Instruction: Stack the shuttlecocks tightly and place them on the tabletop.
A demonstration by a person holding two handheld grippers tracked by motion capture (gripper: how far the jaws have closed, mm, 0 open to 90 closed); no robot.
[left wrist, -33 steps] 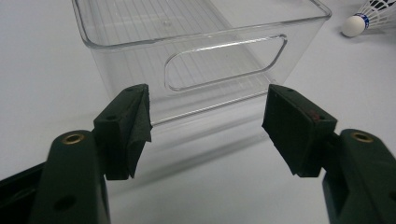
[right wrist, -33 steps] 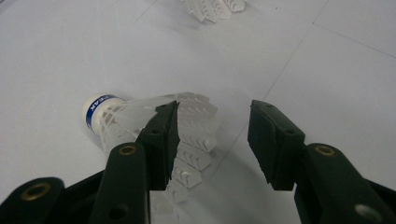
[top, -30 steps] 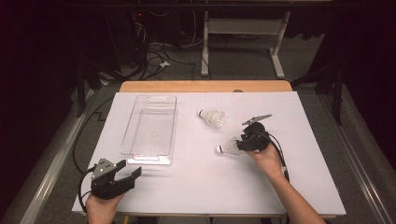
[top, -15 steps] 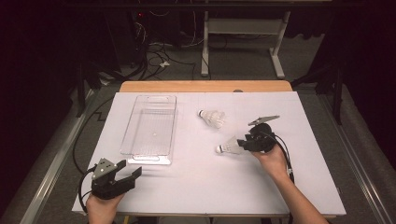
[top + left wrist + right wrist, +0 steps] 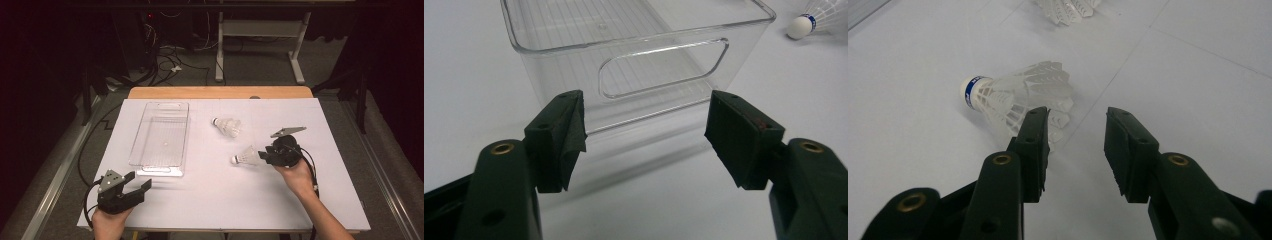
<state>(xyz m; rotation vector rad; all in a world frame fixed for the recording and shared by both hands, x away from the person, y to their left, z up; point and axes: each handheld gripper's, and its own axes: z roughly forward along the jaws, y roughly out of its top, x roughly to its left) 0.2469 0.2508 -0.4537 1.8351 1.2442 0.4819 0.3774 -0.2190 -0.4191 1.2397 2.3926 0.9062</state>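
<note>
High view: bin (image 5: 161, 135) empty; right hand-held gripper (image 5: 262, 157), jaws closing, nothing clamped, beside near shuttlecock (image 5: 246, 157); left hand-held gripper (image 5: 141, 186) apart.

Tray (image 5: 161, 134) left; 2 shuttlecocks (image 5: 228, 126) right of it.

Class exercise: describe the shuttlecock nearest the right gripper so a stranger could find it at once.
On the white table, look right of the clear plastic bin. Two white shuttlecocks lie there; this shuttlecock is the nearer one, its skirt at the right gripper.

White shuttlecock (image 5: 246, 157) lying on side, blue-banded cork leftward.
</note>
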